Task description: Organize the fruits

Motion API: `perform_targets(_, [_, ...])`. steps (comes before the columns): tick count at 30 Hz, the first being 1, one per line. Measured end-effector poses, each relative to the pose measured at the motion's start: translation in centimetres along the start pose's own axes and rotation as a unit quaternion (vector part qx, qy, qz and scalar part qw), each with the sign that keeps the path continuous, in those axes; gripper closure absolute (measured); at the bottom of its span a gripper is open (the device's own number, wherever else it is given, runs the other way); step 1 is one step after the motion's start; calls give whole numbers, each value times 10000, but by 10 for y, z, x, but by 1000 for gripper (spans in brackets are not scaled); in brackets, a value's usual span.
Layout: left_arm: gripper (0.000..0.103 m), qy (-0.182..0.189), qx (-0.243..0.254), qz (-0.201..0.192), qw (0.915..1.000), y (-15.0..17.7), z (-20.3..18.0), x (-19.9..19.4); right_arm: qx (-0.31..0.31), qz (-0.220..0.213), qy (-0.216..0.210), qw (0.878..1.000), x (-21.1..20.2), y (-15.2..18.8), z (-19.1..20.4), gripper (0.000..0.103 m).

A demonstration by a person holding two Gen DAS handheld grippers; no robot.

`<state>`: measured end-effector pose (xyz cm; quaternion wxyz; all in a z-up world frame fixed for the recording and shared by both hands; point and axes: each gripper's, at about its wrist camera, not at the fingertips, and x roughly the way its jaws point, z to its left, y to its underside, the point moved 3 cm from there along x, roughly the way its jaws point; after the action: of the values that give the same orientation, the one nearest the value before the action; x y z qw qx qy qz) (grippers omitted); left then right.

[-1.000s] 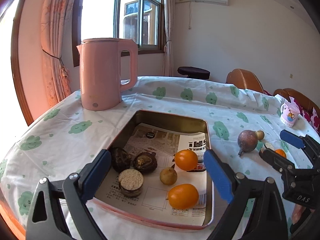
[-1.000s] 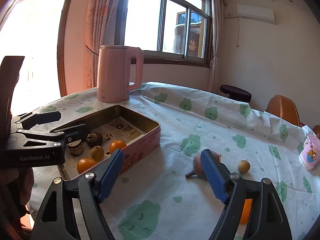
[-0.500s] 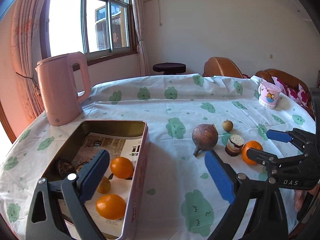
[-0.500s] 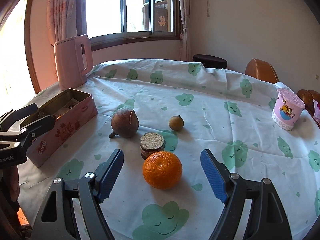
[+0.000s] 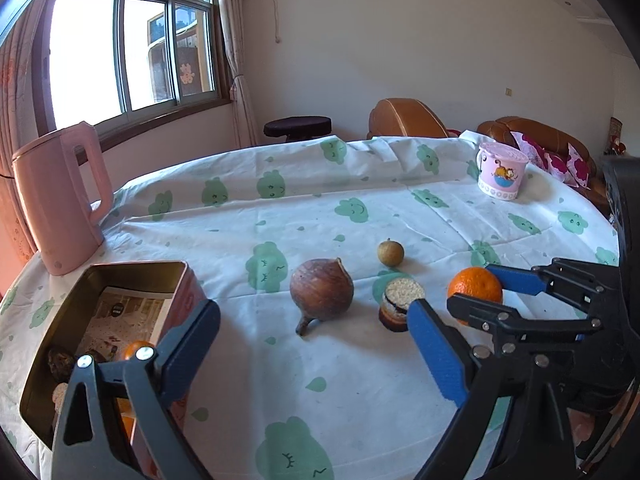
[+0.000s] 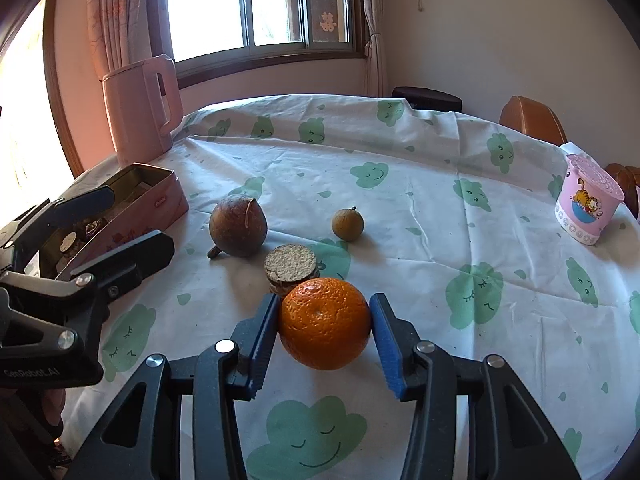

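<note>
Left wrist view: your left gripper (image 5: 312, 344) hangs wide over the cloud-print tablecloth (image 5: 360, 208), its jaws easing inward with nothing between them. At ten o'clock of it sits the pink tin (image 5: 120, 276), lined with newspaper and holding small fruits, partly hidden behind the left finger. At twelve o'clock lies a brown round fruit (image 5: 322, 292) with a stub stem; just beside it, toward one o'clock, a dark halved fruit (image 5: 402, 300) shows its pale cut face, with a small tan fruit (image 5: 390, 253) beyond. At two o'clock your right gripper (image 5: 476, 294) straddles the orange (image 5: 474, 286).

Right wrist view: your right gripper (image 6: 324, 326) is closing on the orange (image 6: 325, 322), which sits on the cloth between the blue pads (image 6: 266, 336); both pads stand right at its skin, though firm contact cannot be told. At twelve o'clock, touching the orange, is the halved fruit (image 6: 290, 266). The brown fruit (image 6: 238, 226) lies at eleven o'clock, the tan fruit (image 6: 348, 224) at one. The tin (image 6: 160, 200) and your left gripper (image 6: 116, 228) stand at nine to ten o'clock.
</note>
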<state>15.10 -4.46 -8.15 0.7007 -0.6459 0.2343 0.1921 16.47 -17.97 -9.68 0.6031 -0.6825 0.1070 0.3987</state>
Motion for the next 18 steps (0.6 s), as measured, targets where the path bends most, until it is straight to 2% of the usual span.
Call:
perform_targets(5, [21, 303, 196, 206, 9991, -3, -29, 17, 387, -92, 394, 9984, -4, -1, -36, 55])
perform_targets(8, [30, 479, 282, 372, 9978, -4, -44, 29, 615, -82, 365, 9974, -5, 0, -49, 55])
perform_targets(11, [49, 565, 308, 615, 9960, -5, -52, 42, 656, -113, 363, 9971, -6, -1, -50, 55])
perform_targets(12, [53, 603, 329, 695, 9952, -4, -54, 46, 679, -111, 369, 9969, -6, -1, -51, 55])
perform_targets(16, [54, 662, 291, 980, 9926, -4, -57, 60, 808, -101, 258, 9963, -6, 0, -55, 55])
perform_targets(18, [64, 675, 331, 1064, 9915, -3, -59, 64, 826, -75, 246, 9962, -5, 1, -56, 55])
